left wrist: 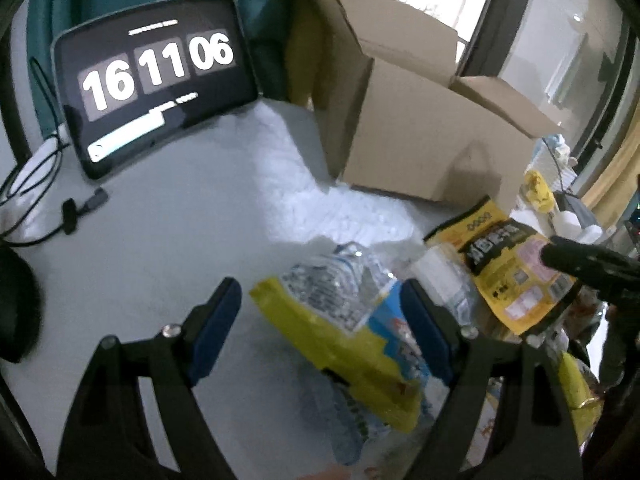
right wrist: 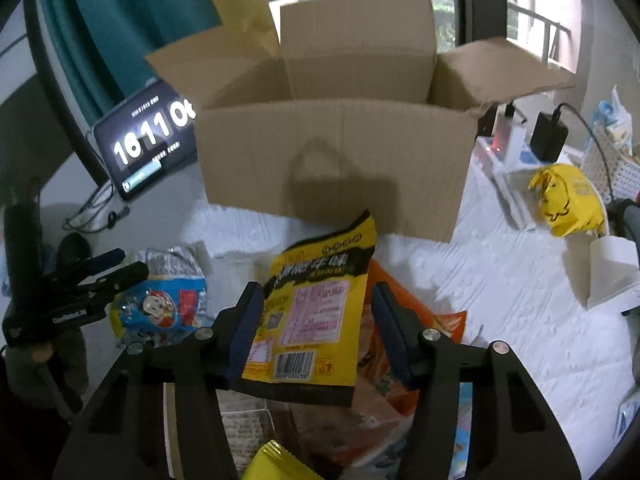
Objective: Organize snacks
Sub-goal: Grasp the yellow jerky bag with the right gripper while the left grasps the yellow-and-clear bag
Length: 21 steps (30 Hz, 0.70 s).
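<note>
Snacks lie heaped just in front of me on the white table [right wrist: 500, 280], and the step in hand looks like picking one up for the box. Nearest my right gripper [right wrist: 316, 332] is a yellow pouch [right wrist: 316, 304], standing up between my fingers; they are spread wide, the left pad seems to touch its edge, the right one stands clear, so I would not call it held. Under it lies an orange packet [right wrist: 416, 320]. My left gripper [left wrist: 320, 332] is also wide open, straddling a yellow-and-blue bag [left wrist: 360, 344] with a clear crinkled wrapper [left wrist: 336, 284] on top; whether the pads touch it I cannot tell. Beyond the heap stands the carton [right wrist: 336, 160], flaps up and open at the top, near the pile. A tablet [left wrist: 156, 80] leans to its left. Next, I judge, each gripper must close firmly on its packet, lift it above the carton's front wall, and release inside; the pouch is thin and slack, so it may slip or fold.
</note>
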Available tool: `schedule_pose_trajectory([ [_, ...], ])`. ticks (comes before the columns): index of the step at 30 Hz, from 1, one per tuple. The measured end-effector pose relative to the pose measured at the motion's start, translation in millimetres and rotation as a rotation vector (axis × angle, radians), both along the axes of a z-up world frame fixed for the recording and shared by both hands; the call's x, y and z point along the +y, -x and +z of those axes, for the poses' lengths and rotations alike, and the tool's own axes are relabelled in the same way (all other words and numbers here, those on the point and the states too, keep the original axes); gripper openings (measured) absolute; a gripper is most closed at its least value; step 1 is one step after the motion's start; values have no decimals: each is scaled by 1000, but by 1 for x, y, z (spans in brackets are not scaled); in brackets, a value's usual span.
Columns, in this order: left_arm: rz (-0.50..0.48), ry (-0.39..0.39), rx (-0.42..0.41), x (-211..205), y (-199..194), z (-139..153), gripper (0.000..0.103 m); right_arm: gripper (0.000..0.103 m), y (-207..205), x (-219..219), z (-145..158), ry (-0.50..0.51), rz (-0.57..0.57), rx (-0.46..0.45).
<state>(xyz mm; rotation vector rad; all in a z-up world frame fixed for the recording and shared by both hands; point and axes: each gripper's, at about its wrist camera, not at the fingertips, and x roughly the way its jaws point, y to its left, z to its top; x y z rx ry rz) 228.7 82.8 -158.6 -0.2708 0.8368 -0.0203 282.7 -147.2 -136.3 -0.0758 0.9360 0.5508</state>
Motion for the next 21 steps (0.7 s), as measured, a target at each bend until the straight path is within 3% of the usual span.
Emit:
schedule_pose_trajectory([
  [4,-29,-2,3,-8,-4,-5,82,57,-2,6,-11,33,4,15],
  [5,-37,-9,1,-10,-4,-5,82,51,-3,7,-12,40,2,16],
  [7,-54,-22,4,-16,-4,-6,63,36,-4,8,-14,63,-8,8],
  [8,-57,-21,8,-17,-4,-7,61,30,-4,9,-15,80,-17,-1],
  [12,-77,-18,-4,-22,-1,-5,41,27,-3,6,-16,100,-21,-19],
  [19,-81,-22,-36,-27,5,3,37,29,-9,3,-20,75,-33,11],
  [21,-79,-25,-52,-27,8,9,36,13,-5,5,-17,82,-18,-20],
])
